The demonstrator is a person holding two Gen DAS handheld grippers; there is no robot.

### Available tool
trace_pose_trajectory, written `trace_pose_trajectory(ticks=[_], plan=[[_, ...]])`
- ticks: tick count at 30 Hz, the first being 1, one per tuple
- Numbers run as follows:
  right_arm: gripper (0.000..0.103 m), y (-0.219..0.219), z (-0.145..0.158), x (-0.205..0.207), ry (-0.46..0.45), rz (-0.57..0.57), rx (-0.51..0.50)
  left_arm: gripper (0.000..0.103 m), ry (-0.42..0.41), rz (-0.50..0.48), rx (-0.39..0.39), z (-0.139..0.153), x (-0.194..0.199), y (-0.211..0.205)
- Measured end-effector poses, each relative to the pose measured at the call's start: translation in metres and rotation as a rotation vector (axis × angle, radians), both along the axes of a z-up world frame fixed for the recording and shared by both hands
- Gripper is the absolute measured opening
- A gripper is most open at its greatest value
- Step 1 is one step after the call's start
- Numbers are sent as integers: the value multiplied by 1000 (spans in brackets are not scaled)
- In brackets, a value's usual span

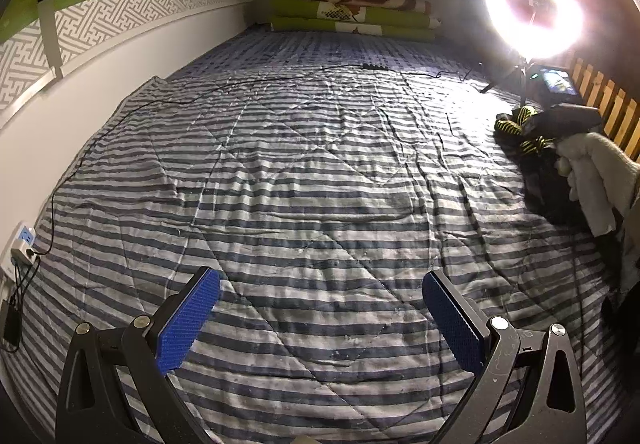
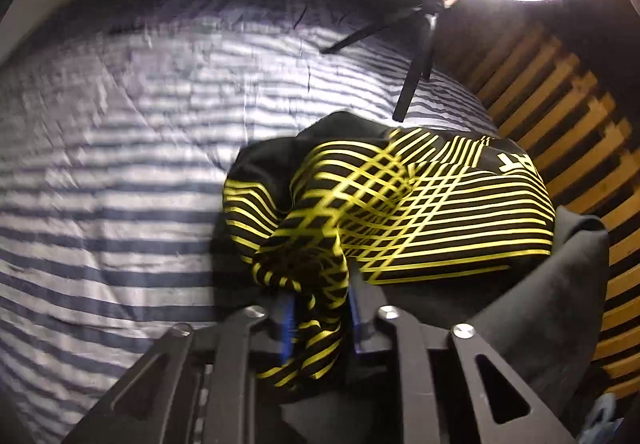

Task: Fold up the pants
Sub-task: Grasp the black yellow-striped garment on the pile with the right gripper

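Note:
Black pants with yellow stripes [image 2: 400, 204] lie bunched at the right edge of the striped bedspread [image 2: 120, 164]. My right gripper [image 2: 320, 308] is shut on a fold of that fabric, which hangs down between its blue pads. In the left wrist view the same pants [image 1: 520, 128] show as a small dark heap far right, beside the right gripper's black body [image 1: 568, 116]. My left gripper [image 1: 320, 300] hovers open over the bare striped bedspread [image 1: 300, 164], with nothing between its blue pads [image 1: 188, 324].
A bright ring light [image 1: 534, 10] on a tripod stands at the far right, next to a wooden slat rail [image 1: 604, 100]. A grey-white garment [image 1: 596, 180] lies by the pants. Folded blankets [image 1: 352, 12] sit at the bed's head. A black cable [image 1: 240, 84] crosses the bedspread.

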State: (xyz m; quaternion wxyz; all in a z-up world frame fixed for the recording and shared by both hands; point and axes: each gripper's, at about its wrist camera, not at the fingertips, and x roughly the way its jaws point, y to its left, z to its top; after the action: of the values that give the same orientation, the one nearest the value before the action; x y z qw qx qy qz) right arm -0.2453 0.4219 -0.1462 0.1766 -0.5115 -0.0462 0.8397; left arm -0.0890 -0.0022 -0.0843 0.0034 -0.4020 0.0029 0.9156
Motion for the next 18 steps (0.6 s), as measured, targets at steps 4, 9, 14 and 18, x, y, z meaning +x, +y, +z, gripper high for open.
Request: trace_pose_trajectory(ticks=[4,9,14,18], plan=[[12,5,32,17,64,11,-103,103,38,15,-42,10,6,0],[12,-22,82,58,138,122,-262,103,57,51,-18,22,9,-18],[11,-87,113,107,163,308,-371,103,69,95,14,35,13,-49],[11,-159,115,165,132,484,-438,103,107,138,12,49,21,-75]])
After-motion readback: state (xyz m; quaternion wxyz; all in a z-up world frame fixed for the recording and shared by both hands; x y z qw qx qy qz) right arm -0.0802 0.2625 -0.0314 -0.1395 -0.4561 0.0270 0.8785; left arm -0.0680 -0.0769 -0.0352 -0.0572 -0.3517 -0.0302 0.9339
